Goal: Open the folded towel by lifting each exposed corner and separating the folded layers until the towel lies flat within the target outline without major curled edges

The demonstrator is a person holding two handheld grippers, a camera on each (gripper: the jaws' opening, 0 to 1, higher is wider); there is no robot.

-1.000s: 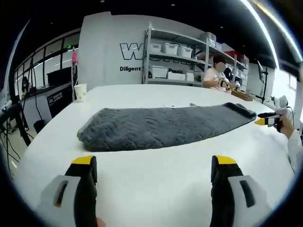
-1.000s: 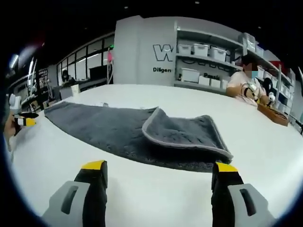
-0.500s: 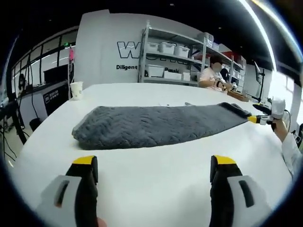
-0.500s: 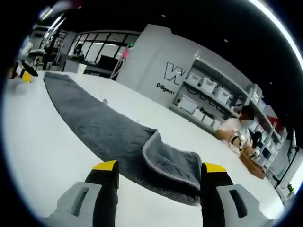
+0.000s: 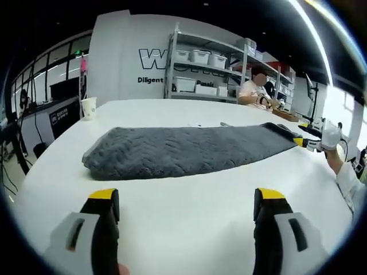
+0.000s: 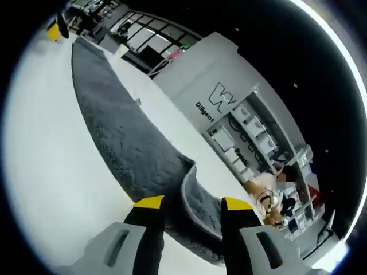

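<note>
A grey quilted towel lies folded in a long strip across the white table. My left gripper hovers open over bare table, a short way in front of the towel's near long side. At the strip's right end, a gloved hand holds my right gripper. In the right gripper view the towel runs away to the upper left. Its folded top flap with a pale edge sits between my right gripper's jaws. Those jaws are open but narrowed. The left gripper's yellow tip shows far off.
A paper cup stands near the table's far left corner. Metal shelves with white bins line the back wall. A person sits at the table's far side. The table's left edge drops off to a floor with cables.
The right gripper has rolled and closed in on the folded flap, and its jaws have narrowed around it. The left gripper has barely moved.
</note>
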